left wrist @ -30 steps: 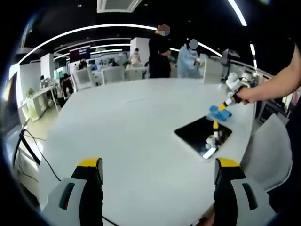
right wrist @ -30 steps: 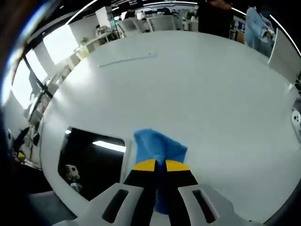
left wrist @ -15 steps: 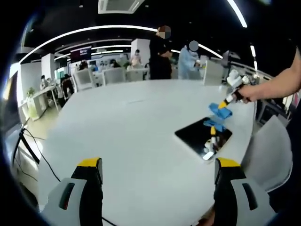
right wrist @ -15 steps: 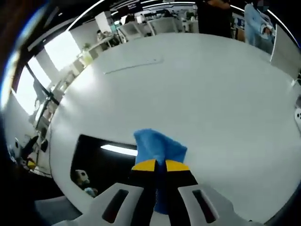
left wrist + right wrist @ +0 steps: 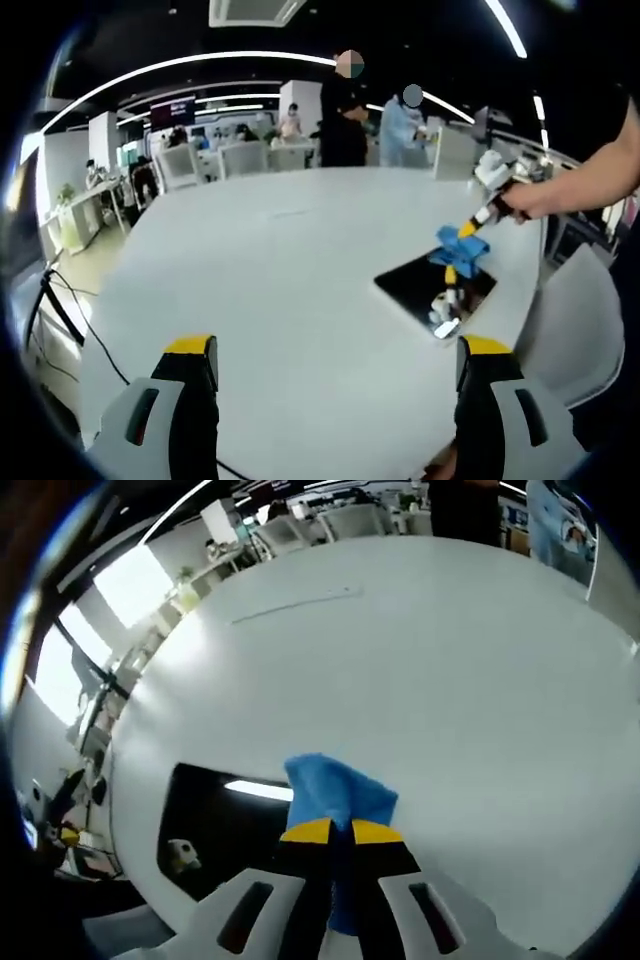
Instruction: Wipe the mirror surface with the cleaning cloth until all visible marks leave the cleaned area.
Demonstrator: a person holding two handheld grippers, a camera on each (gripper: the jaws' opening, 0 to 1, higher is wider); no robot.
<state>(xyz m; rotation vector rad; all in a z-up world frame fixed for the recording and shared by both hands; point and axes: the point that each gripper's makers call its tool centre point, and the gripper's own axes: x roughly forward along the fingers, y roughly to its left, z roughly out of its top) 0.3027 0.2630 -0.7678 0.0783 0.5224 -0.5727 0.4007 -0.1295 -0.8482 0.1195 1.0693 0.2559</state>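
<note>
A: Right gripper (image 5: pixel 331 832)?
B: Jaws pinching the blue cleaning cloth (image 5: pixel 335 790), lower centre of the right gripper view, at the mirror's (image 5: pixel 225 825) edge.
A: Left gripper (image 5: pixel 335 350)?
B: Jaws spread wide, holding nothing, bottom of frame above the white table (image 5: pixel 270 270).
A: Mirror position?
B: Right of centre in the left gripper view, near the table's edge.

Open-plan office: long ceiling light strips (image 5: pixel 200 62), rows of desks with white chairs (image 5: pixel 240 158) at 12 o'clock, people standing about.
</note>
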